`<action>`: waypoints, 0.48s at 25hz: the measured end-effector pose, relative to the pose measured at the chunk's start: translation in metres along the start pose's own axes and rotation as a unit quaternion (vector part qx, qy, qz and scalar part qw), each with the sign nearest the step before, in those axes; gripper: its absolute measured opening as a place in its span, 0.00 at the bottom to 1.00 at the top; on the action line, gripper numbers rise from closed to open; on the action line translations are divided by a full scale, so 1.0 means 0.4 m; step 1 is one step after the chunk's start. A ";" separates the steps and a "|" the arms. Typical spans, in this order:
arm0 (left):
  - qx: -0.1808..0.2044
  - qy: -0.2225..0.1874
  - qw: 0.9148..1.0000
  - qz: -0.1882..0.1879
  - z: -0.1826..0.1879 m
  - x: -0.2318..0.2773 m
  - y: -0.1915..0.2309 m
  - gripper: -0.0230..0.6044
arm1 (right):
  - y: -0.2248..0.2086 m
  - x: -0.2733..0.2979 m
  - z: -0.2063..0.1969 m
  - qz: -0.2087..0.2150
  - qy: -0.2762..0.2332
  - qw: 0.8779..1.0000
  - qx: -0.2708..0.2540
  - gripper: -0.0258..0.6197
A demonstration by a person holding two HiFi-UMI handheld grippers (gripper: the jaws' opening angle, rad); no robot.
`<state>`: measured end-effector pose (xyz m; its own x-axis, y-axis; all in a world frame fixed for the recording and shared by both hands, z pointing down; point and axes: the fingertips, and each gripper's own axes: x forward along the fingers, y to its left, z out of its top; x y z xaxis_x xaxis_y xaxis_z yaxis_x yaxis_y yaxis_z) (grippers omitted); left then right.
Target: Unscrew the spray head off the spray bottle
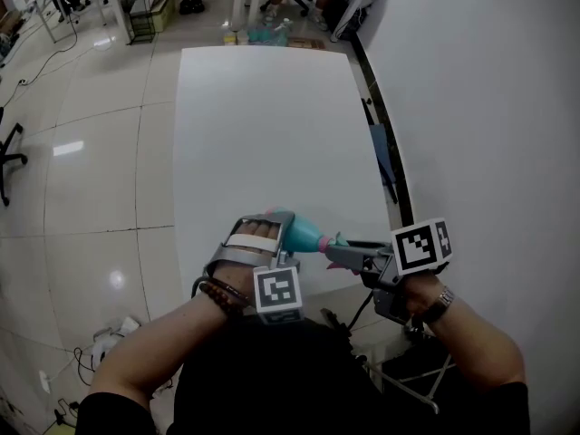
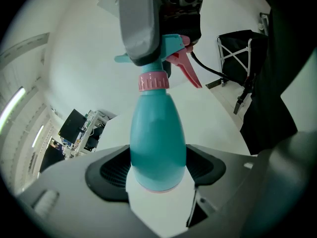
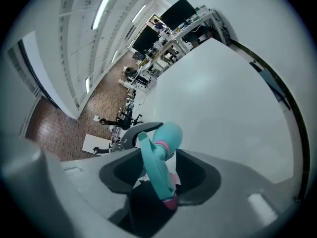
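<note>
A teal spray bottle (image 1: 306,235) lies almost level above the near edge of the white table (image 1: 263,125). My left gripper (image 1: 279,231) is shut on its round body (image 2: 157,143), one pad pressing on each side. A pink collar (image 2: 153,81) joins the body to the teal spray head (image 2: 171,46), which has a pink trigger (image 2: 188,71). My right gripper (image 1: 343,248) reaches in from the right. In the right gripper view the spray head (image 3: 156,167) stands edge-on between the jaws of that gripper (image 3: 161,178). A gap shows on each side, so they are open.
A white wall runs along the table's right side, with a dark folded frame (image 1: 385,163) in the gap. An office chair (image 1: 9,157) stands on the tiled floor at the left. Cables (image 1: 104,343) lie near my feet. Desks and boxes (image 1: 272,30) crowd the far end.
</note>
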<state>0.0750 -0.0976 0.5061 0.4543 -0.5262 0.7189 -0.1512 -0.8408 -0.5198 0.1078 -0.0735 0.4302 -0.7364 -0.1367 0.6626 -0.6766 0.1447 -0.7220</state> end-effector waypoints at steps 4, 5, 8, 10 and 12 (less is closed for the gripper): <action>-0.018 -0.006 1.000 -0.016 0.002 0.002 -0.007 0.63 | -0.002 -0.020 0.002 -0.019 0.006 0.998 -0.061 0.36; -0.022 -0.007 1.000 -0.019 0.001 0.003 -0.009 0.63 | -0.002 -0.027 0.006 -0.026 0.007 0.996 -0.084 0.37; -0.033 -0.013 0.999 -0.031 -0.007 0.011 -0.014 0.63 | 0.014 -0.050 0.026 -0.042 0.006 0.987 -0.155 0.38; -0.043 -0.017 0.998 -0.039 -0.013 0.015 -0.015 0.63 | 0.030 -0.065 0.033 -0.044 0.010 0.982 -0.184 0.38; -0.058 -0.019 0.997 -0.046 -0.016 0.015 -0.020 0.63 | 0.039 -0.077 0.028 -0.045 0.021 0.977 -0.207 0.38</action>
<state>0.0733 -0.0949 0.5173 0.5034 -0.4422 0.7423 -0.2065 -0.8958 -0.3936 0.1202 -0.0780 0.3963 -0.6673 -0.1282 0.7337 -0.6757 0.5186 -0.5239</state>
